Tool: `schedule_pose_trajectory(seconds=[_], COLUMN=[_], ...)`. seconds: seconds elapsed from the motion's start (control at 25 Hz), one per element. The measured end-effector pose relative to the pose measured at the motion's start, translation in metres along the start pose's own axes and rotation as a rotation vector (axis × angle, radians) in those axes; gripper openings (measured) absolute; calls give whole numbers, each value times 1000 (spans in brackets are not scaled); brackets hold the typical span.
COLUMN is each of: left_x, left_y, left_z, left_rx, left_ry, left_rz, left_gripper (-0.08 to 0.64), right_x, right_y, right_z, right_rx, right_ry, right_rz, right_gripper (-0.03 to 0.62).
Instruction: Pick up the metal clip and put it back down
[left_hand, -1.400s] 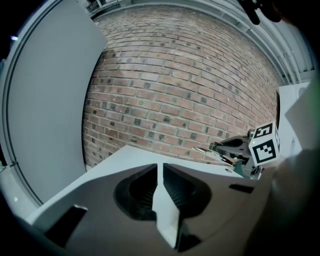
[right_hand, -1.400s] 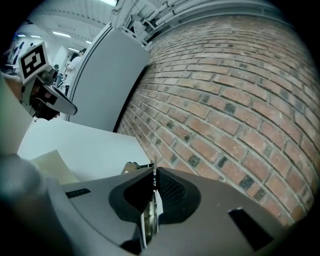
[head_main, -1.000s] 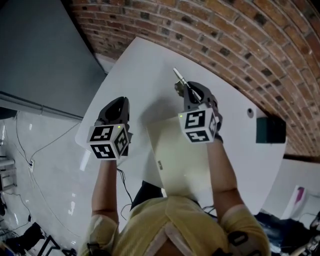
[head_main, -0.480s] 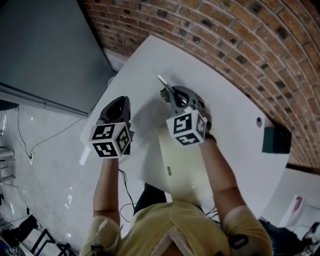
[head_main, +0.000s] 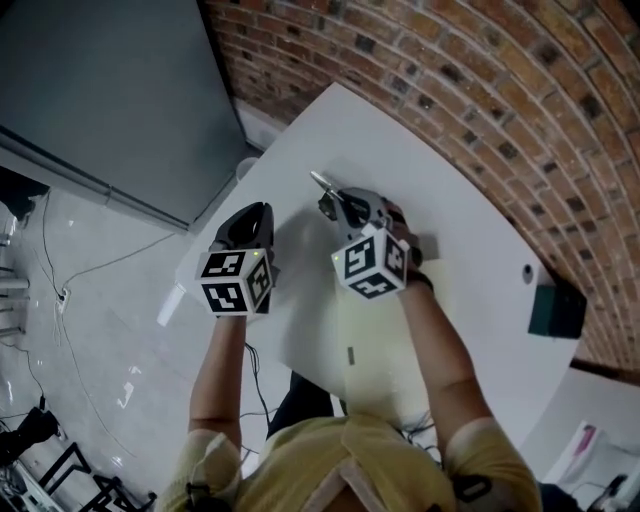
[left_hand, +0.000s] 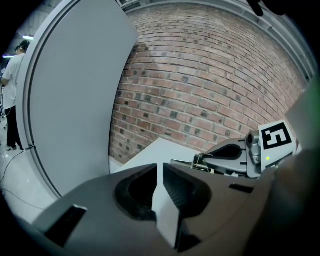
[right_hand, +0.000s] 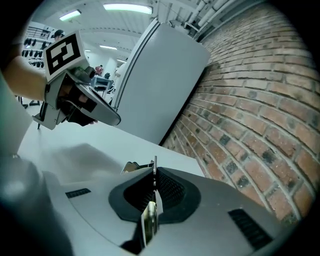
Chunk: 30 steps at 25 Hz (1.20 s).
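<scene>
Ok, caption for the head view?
Over the white table, right claw shut on the metal clip; left claw shut, empty.

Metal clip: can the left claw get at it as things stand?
Probably, but only its tip. The metal clip is clamped in the right claw, one end poking out ahead. The left claw hovers alongside with nothing between them, though its jaws are shut and would need opening.

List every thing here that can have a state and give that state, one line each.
metal clip: clamped in the right jaws, its end sticking out ahead
right gripper: jaws shut on the metal clip
left gripper: jaws together, nothing between them
cream sheet: lying flat on the table, partly under the right arm
</scene>
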<state>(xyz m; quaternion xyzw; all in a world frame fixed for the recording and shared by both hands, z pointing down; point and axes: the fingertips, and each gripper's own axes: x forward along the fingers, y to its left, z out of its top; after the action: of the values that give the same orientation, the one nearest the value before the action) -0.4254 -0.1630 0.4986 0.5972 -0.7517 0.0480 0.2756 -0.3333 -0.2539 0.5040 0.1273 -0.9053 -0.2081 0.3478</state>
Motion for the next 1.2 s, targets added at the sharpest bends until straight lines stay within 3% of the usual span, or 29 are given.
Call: schedule_pose_trajectory(seconds=[0.36, 0.72, 1.2], left_x=[2, 3, 2], left_y=[11, 21, 28], left_z=[-7, -8, -22], left_rx=[-15, -24, -20], left_ry=[1, 1, 32], left_rz=[29, 43, 56], left_gripper=[18, 18, 18], right_x=[12, 17, 24], right_y=[20, 27, 45], right_z=[7, 6, -13], right_rx=[-113, -163, -289], right_ry=[-14, -15, 68], right_rz=[100, 143, 245], right_gripper=[6, 6, 17])
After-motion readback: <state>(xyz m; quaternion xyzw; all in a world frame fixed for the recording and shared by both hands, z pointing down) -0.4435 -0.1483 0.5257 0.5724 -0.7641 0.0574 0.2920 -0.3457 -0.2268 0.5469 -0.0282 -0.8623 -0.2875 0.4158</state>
